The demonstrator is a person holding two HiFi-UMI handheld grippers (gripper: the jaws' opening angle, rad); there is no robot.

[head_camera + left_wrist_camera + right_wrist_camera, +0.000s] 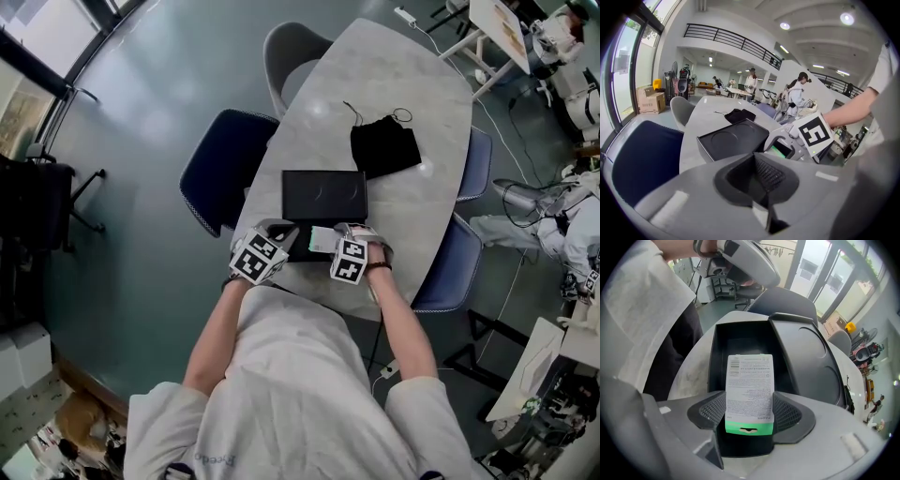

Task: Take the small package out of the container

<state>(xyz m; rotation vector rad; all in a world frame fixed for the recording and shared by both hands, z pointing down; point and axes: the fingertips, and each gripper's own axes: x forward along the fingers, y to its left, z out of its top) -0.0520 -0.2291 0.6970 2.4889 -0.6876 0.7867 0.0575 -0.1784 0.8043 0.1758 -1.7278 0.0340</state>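
- Right gripper jaws clamp the small package, white with a green end, at the open black container.
- Left gripper jaws sit together, empty.

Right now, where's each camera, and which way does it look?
Head view: on the person's head, looking down at the grey oval table; left claw, right claw, forearms show.
Left claw view: on that claw, facing the right claw; shut jaws show.
Right claw view: on that claw, facing the black open box, gripping the small white package.
All share the flat black lid.
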